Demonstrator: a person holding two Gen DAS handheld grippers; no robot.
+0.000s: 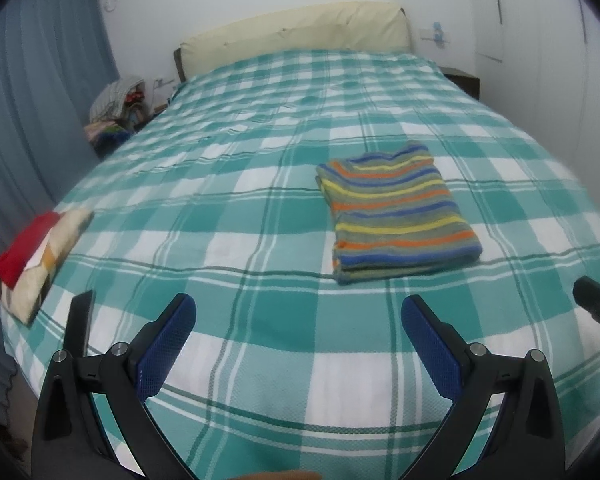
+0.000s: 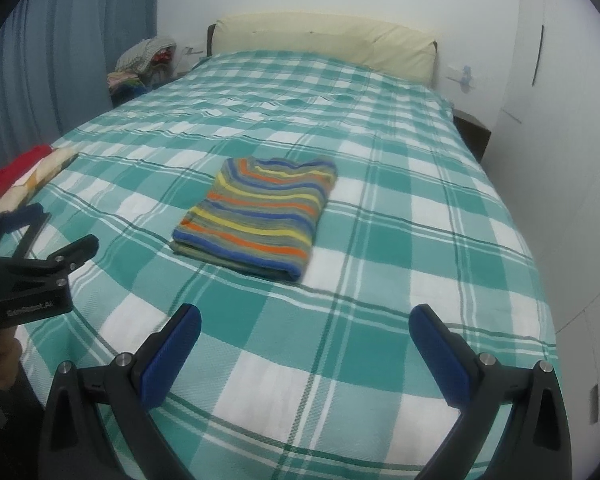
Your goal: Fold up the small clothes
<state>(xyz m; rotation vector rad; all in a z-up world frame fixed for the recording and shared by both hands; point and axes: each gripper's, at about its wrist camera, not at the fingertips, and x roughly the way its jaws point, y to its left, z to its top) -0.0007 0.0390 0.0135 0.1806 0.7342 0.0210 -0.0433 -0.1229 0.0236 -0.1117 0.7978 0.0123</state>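
A folded striped top (image 1: 398, 212), in grey, orange, yellow and blue bands, lies flat on the green-and-white checked bed cover (image 1: 228, 240). It also shows in the right wrist view (image 2: 260, 216). My left gripper (image 1: 298, 312) is open and empty, held above the bed's near edge, short of the top. My right gripper (image 2: 305, 322) is open and empty, also above the near edge, short of the top. The left gripper's body shows at the left of the right wrist view (image 2: 36, 276).
A folded red and cream garment pile (image 1: 36, 256) lies at the bed's left edge, also in the right wrist view (image 2: 24, 176). A cream headboard (image 1: 296, 36) stands at the far end. Blue curtains (image 1: 28, 100) hang left. A heap of clothes (image 1: 118, 108) sits beside the bed.
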